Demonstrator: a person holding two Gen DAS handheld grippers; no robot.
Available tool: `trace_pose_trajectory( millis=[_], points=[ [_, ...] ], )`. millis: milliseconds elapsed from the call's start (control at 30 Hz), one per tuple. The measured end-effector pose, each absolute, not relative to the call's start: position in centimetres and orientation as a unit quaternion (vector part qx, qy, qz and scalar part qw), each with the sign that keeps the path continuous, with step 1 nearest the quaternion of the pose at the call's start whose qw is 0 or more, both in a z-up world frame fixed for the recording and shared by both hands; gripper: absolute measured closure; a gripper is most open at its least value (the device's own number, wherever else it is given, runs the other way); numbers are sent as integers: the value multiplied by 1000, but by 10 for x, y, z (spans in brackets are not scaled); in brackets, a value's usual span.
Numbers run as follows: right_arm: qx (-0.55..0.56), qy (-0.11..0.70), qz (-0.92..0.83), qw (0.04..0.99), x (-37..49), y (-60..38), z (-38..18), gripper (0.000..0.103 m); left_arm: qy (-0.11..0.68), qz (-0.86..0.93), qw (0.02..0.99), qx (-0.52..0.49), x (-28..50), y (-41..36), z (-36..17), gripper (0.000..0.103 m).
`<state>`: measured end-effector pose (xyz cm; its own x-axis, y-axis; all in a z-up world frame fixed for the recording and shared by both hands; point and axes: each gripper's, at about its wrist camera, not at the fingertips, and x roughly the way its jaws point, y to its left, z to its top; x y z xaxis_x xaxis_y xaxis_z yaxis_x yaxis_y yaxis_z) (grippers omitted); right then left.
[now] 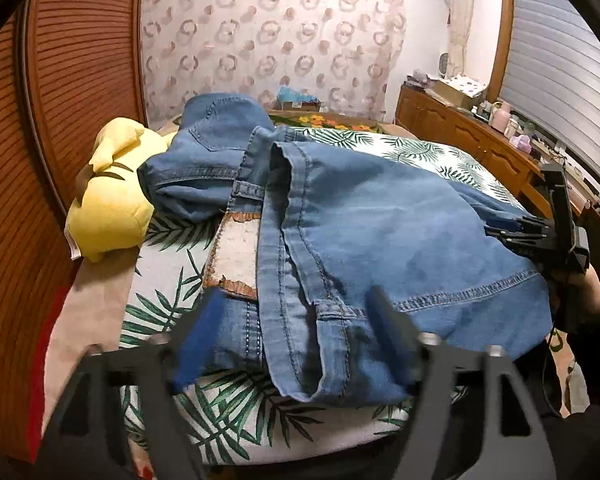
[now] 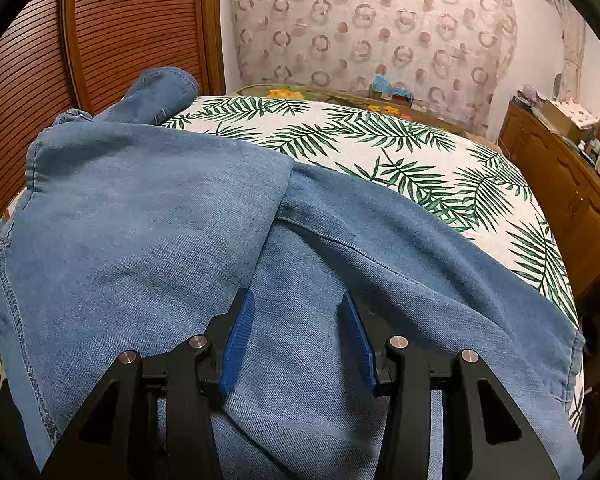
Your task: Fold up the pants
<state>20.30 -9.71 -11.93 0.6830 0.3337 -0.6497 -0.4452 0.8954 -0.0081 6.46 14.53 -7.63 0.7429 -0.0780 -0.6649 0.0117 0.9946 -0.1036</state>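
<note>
Blue jeans [image 1: 400,232] lie folded across a bed with a leaf-print sheet [image 1: 228,408]. The waistband with its leather patch [image 1: 236,252] shows at the left, and a leg hem lies over it. My left gripper [image 1: 294,292] hovers at the near edge of the jeans, blurred, its blue pads wide apart and off the cloth. My right gripper [image 2: 296,294] rests over the denim [image 2: 140,220] with its pads partly apart, their ribbed inner faces bare. In the left wrist view the right gripper [image 1: 496,232] sits at the jeans' right edge.
A yellow plush toy [image 1: 108,200] lies at the bed's left, beside a louvred wooden door [image 1: 60,100]. A wooden dresser [image 1: 480,140] crowded with small items runs along the right wall. A patterned curtain [image 2: 360,32] hangs behind the bed.
</note>
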Motion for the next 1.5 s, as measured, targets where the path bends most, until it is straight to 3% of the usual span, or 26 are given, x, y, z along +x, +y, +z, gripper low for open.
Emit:
trace_pose_trajectory(
  millis=[167, 900, 1233, 1500],
  points=[
    [-83, 334, 212, 915, 201, -97, -120, 55, 346, -38, 935, -72, 65, 143, -70, 25],
    [-53, 306, 205, 928, 195, -108, -117, 55, 332, -101, 938, -5, 107, 43, -61, 25],
    [-26, 256, 166, 952, 148, -180, -88, 55, 353, -112, 929, -4, 116, 23, -81, 25],
    [-23, 269, 100, 958, 110, -238, -106, 55, 375, -112, 920, -5, 123, 21, -98, 25]
  ],
)
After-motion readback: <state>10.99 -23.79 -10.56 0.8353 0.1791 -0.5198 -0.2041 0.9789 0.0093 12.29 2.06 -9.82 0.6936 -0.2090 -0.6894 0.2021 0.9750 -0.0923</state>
